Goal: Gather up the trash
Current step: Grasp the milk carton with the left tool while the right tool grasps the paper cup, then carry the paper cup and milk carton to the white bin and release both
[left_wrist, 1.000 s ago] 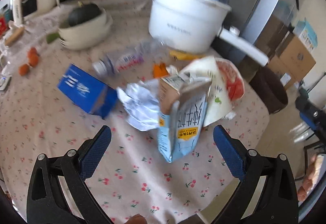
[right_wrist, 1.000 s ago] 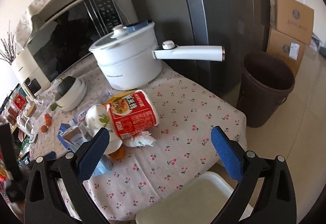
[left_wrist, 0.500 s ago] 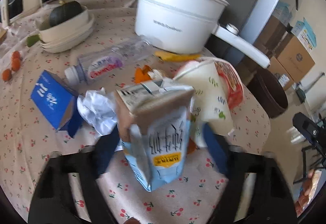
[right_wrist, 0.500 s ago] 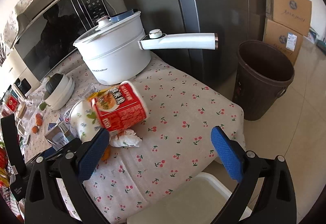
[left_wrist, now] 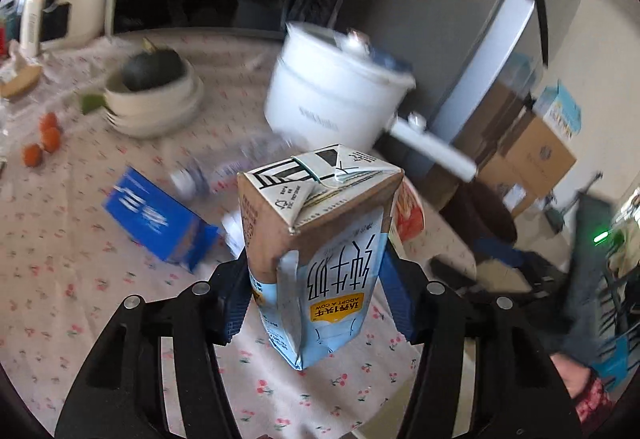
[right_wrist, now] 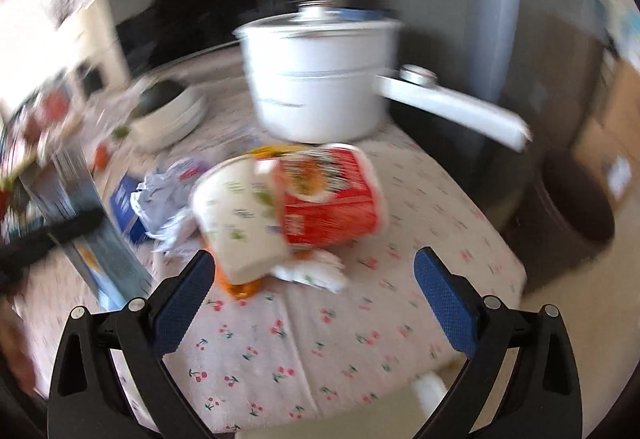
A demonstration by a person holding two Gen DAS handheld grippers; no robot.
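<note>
My left gripper [left_wrist: 316,291] is shut on a blue and brown milk carton [left_wrist: 320,239], which hangs clear above the flowered tablecloth [left_wrist: 80,279]. In the blurred right wrist view the same carton [right_wrist: 92,239] shows at the left edge. My right gripper [right_wrist: 312,295] stands open over the cloth, just in front of a red instant-noodle cup [right_wrist: 328,195] lying on its side with a white paper cup [right_wrist: 240,223] against it. Crumpled white paper [right_wrist: 160,195] and an orange wrapper [right_wrist: 240,287] lie beside them. A brown trash bin [right_wrist: 568,215] stands on the floor right of the table.
A white pot with a long handle [left_wrist: 332,95] sits at the back of the table. A blue box [left_wrist: 156,219], a clear plastic bottle [left_wrist: 224,167], a stack of bowls [left_wrist: 152,99] and small oranges [left_wrist: 44,139] lie to the left. Cardboard boxes [left_wrist: 536,155] stand by the fridge.
My left gripper closed on the milk carton and lifted it off the table. My right gripper swung left toward the noodle cup and stayed open.
</note>
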